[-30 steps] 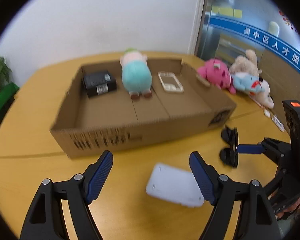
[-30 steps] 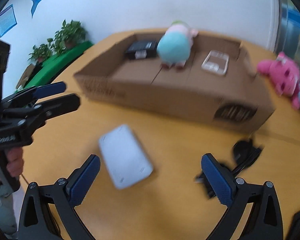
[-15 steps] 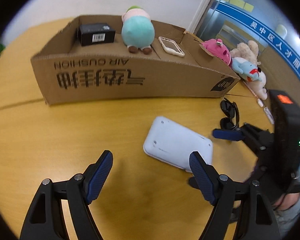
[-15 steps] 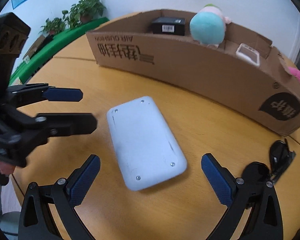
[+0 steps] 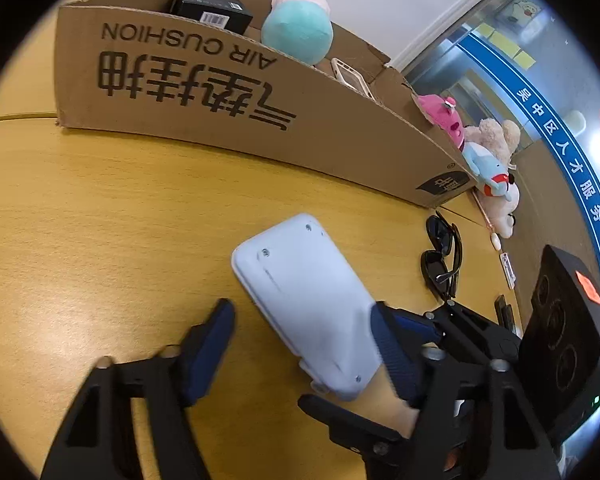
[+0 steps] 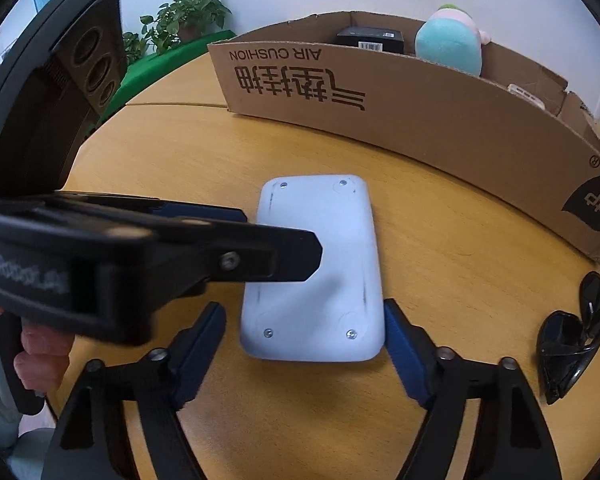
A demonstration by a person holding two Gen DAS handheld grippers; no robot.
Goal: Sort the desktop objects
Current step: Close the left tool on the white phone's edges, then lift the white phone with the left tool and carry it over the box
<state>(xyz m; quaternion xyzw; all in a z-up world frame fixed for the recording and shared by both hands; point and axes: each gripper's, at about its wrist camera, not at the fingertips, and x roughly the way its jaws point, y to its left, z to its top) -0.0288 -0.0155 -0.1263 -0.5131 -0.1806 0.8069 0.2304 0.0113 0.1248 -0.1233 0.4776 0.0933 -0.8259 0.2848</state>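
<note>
I looked out over a round wooden table [image 5: 100, 220], its yellow-brown top split by a thin seam running off to my left. Behind it stood a plain white wall [image 5: 380, 0]. To my right a white frame [image 5: 452, 12] edged a glass partition [image 5: 460, 80], which carried a blue band with white Chinese characters [image 5: 560, 148], yellow sticky notes [image 5: 516, 54] and a cartoon picture [image 5: 520, 8]. On the other side, leafy potted plants [image 6: 188, 12] stood against the wall on a green surface [image 6: 160, 64] beyond the table's edge.
</note>
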